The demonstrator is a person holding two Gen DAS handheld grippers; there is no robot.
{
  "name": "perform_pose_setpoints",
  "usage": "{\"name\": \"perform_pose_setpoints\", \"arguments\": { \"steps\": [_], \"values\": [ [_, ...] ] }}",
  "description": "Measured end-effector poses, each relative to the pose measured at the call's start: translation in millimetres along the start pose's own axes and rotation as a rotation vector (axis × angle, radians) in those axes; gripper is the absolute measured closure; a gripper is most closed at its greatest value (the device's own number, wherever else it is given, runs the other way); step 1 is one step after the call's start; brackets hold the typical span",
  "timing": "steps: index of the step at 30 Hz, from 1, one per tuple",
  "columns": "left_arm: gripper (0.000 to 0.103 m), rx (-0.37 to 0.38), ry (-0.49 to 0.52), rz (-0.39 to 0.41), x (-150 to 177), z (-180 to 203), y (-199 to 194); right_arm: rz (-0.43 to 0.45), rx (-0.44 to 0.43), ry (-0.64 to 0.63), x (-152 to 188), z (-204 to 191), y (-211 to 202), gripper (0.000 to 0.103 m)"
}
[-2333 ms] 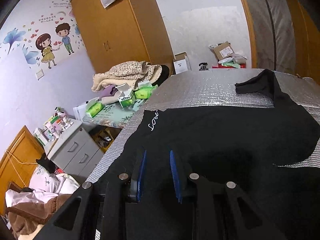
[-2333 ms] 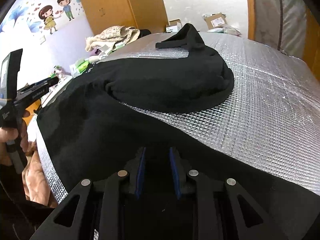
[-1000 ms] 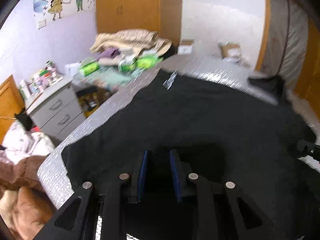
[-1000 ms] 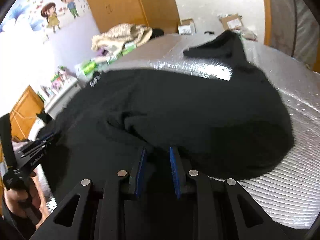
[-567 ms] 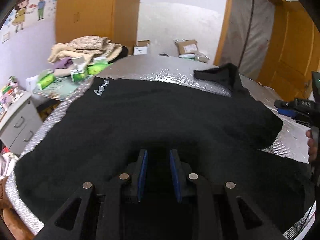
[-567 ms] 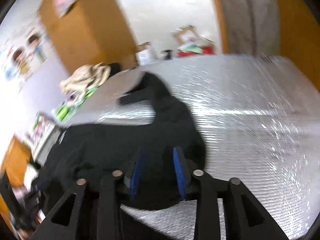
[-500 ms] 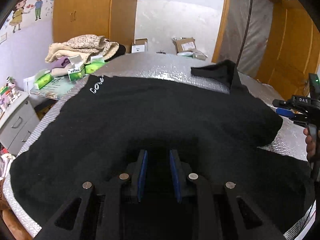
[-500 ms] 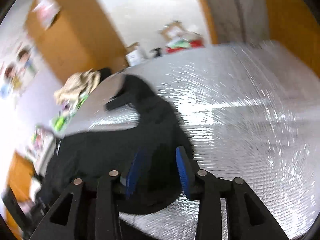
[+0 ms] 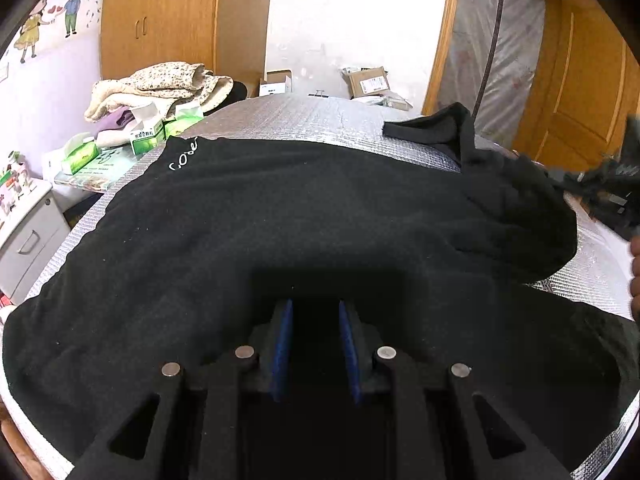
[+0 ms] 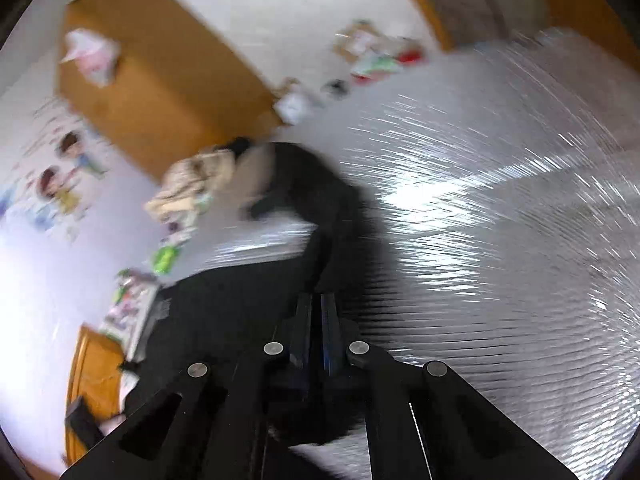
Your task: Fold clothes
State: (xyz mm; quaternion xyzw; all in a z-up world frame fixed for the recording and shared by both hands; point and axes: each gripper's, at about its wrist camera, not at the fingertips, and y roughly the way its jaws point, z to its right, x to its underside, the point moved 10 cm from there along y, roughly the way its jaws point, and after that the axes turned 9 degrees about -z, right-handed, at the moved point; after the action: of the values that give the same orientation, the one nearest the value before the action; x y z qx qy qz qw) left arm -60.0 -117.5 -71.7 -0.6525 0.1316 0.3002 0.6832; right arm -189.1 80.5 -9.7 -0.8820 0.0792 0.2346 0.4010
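The garment spread out here is plain black, with a small squiggle of white lettering near one corner. Under it the worktop is covered in shiny silver foil quilted in a fine grid. The left hand-held gripper is matte black with blue pads and silver pins. The wardrobe and the door frame are warm orange wood. On the pale lilac wall, a cartoon sticker shows two figures, one in yellow, one in blue and green. Tissue packs are bright green and white, beside a cream floral-print bundle. The drawer unit is light grey.
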Motion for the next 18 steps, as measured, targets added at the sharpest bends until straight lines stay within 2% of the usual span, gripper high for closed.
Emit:
{"name": "perform_pose_setpoints", "arguments": {
  "steps": [2,4,5,7,8,9,12,15,16,18],
  "values": [
    [0.079,0.002,-0.002,0.001,0,0,0,-0.03,-0.08,-0.125,13,-53,2,0.1],
    [0.079,0.001,-0.003,0.003,0,0,0,-0.111,-0.157,-0.246,37,-98,12,0.099],
    [0.079,0.002,-0.004,0.004,1,0,-1,-0.156,-0.173,-0.305,50,-114,20,0.099],
    [0.079,0.006,-0.007,0.006,1,0,-1,-0.22,-0.135,-0.406,71,-132,36,0.095],
    [0.079,0.009,-0.01,0.007,1,0,-2,-0.215,-0.112,-0.412,72,-130,38,0.085],
    [0.079,0.012,-0.012,0.008,1,0,-2,-0.199,-0.095,-0.397,70,-124,37,0.08],
    [0.079,0.017,-0.017,0.009,1,0,-2,-0.09,-0.078,-0.265,41,-93,16,0.077],
    [0.079,0.003,-0.009,0.007,1,1,-1,0.053,0.005,-0.132,2,-47,-9,0.07],
    [0.079,0.0,-0.006,0.006,1,1,0,0.081,0.048,-0.1,-10,-27,-13,0.065],
    [0.079,-0.003,-0.004,0.006,1,1,0,0.091,0.126,-0.048,-28,6,-8,0.063]
  ]
}}
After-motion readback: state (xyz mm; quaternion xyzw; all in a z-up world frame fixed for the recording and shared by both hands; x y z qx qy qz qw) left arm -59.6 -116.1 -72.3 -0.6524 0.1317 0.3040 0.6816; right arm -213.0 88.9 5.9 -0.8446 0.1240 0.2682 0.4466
